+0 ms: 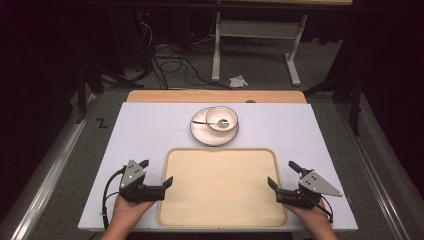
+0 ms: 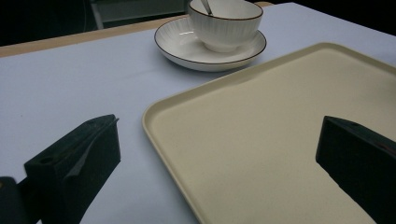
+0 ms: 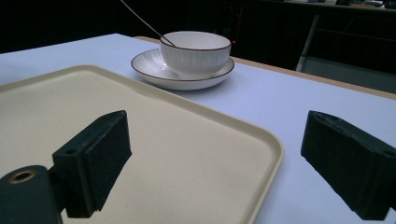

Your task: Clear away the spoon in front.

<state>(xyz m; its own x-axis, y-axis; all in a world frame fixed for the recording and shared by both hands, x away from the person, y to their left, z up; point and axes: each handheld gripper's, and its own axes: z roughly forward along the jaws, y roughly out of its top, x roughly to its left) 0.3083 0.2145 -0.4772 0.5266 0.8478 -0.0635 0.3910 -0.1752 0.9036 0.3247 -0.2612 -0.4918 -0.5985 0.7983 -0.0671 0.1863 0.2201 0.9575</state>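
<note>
A cream tray [image 1: 220,185] lies empty at the table's near middle. Beyond it a white plate [image 1: 202,132] carries a white bowl [image 1: 227,116] with a spoon [image 1: 210,123] in it. My left gripper [image 1: 156,172] is open and straddles the tray's left edge, one jaw over the tray [image 2: 261,116], the other over the table cover. My right gripper [image 1: 283,174] is open astride the tray's right edge [image 3: 275,149]. Nothing is between either pair of jaws. The left gripper [image 2: 222,135] faces the bowl [image 2: 226,23] and plate [image 2: 187,44]. The right gripper [image 3: 217,130] faces the bowl [image 3: 196,53] and the spoon [image 3: 140,21].
A white cover [image 1: 150,130] spreads over the table, with a wooden strip [image 1: 215,96] showing at its far edge. Behind the table, cables [image 1: 175,65], a crumpled paper [image 1: 239,81] and a white frame's legs [image 1: 216,50] are on the floor.
</note>
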